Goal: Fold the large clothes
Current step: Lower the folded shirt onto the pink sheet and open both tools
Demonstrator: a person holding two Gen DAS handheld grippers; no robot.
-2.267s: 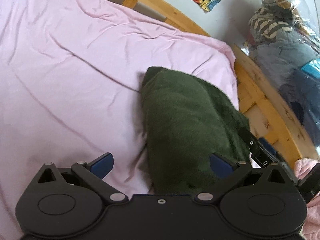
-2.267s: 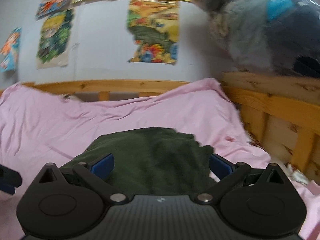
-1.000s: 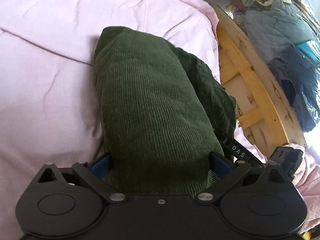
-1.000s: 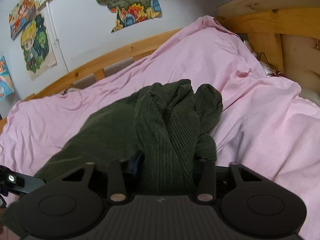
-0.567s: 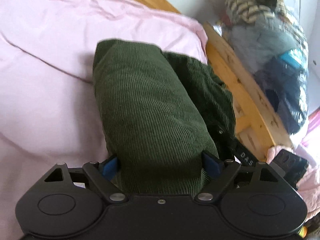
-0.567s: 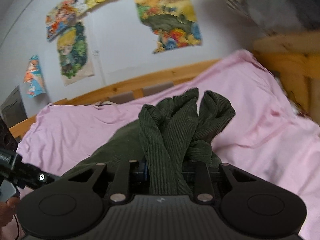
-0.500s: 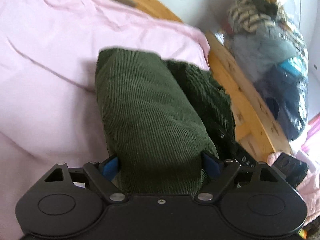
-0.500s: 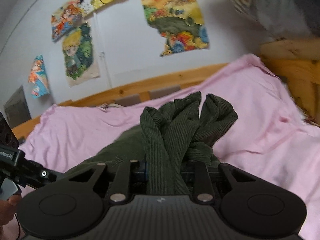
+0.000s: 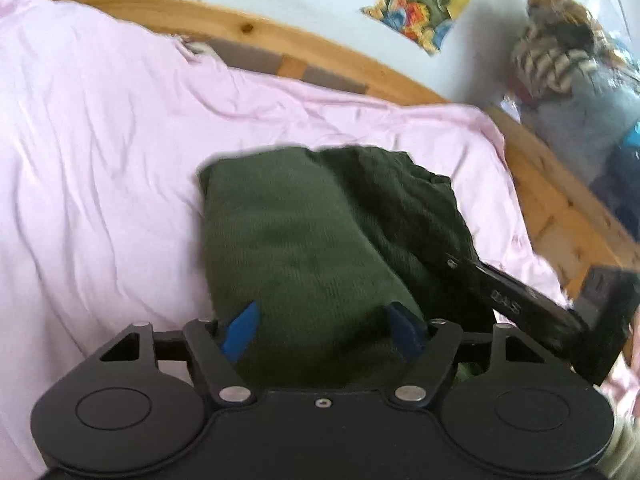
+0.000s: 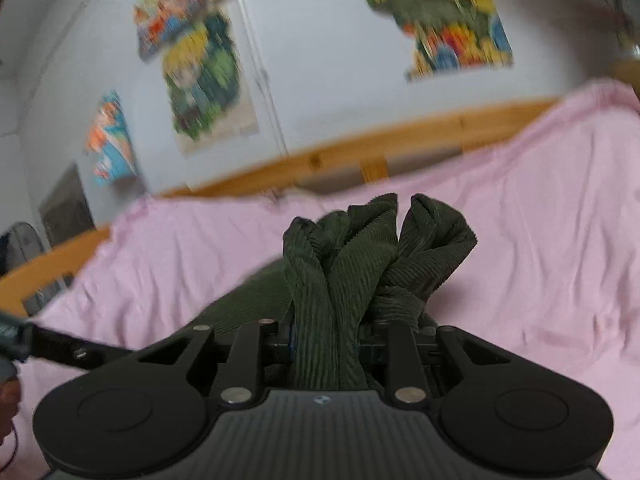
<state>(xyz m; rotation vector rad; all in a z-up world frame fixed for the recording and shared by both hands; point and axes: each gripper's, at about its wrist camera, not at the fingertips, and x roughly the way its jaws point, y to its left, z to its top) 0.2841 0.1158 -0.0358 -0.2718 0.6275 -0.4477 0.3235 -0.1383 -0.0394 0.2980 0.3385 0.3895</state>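
Note:
A dark green corduroy garment [image 9: 300, 240], folded into a thick bundle, sits over the pink sheet [image 9: 100, 160]. My left gripper [image 9: 322, 334] has the bundle's near end between its blue pads [image 9: 240, 332]; its jaws are closing and press on the cloth. My right gripper [image 10: 332, 340] holds a bunched end of the same garment [image 10: 360, 248], whose folds stick up past the jaws; these jaws are opening slightly with the cloth still squeezed between them. The right gripper [image 9: 520, 300] shows in the left wrist view at the bundle's right side. The left gripper [image 10: 60, 346] shows at the left edge of the right wrist view.
A wooden bed rail [image 9: 280, 28] runs along the far and right sides of the bed. Posters [image 10: 204, 76] hang on the white wall behind it. Bagged clothes [image 9: 580, 80] are piled past the right rail. Wrinkled pink sheet [image 10: 540, 240] spreads around the garment.
Both grippers have moved across the bed with the garment, lifting slightly. Both views have tilted up, showing more rail and wall. The left jaws have narrowed on the bundle.

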